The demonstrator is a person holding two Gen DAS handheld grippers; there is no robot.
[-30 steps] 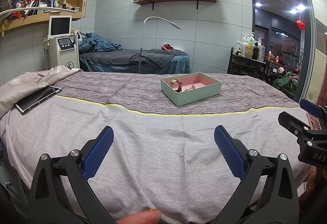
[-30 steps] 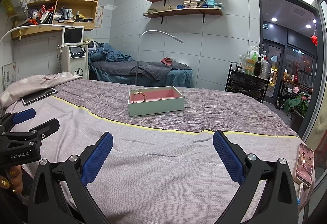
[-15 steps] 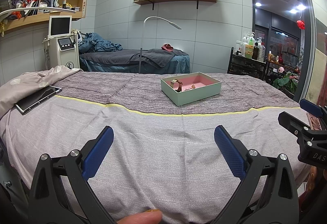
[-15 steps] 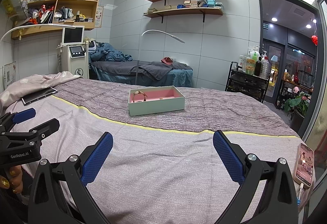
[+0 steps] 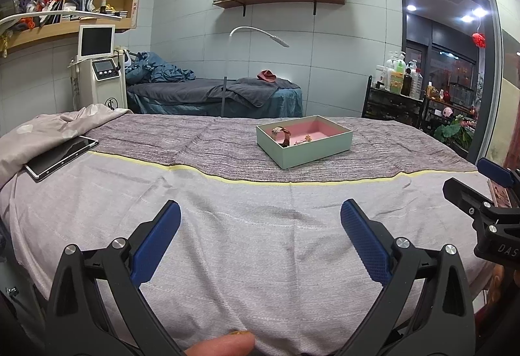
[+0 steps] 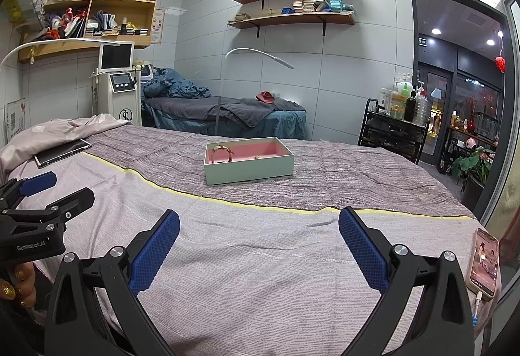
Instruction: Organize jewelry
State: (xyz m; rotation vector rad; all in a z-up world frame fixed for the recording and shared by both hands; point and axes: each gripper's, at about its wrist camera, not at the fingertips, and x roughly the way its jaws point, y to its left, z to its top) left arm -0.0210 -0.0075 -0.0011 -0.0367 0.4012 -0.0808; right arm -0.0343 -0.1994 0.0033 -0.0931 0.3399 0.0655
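A pale green box [image 5: 318,152] [image 6: 248,169] with a pink lining sits on the darker striped band of the bed. Inside it a watch with a brown strap [image 5: 285,135] [image 6: 222,153] stands at the left end, and a small gold piece [image 5: 307,138] [image 6: 256,157] lies near the middle. My left gripper [image 5: 260,235] hovers open over the light sheet, well short of the box, with nothing between its fingers. My right gripper [image 6: 259,239] is likewise open and bare, equally far back. Each gripper shows at the edge of the other's view.
A tablet [image 5: 61,158] [image 6: 61,153] lies at the bed's left on a rumpled blanket. A phone on a cable [image 6: 485,263] rests at the right edge. Behind the bed stand a second bed, a white machine [image 5: 99,73] and a bottle cart [image 6: 395,132].
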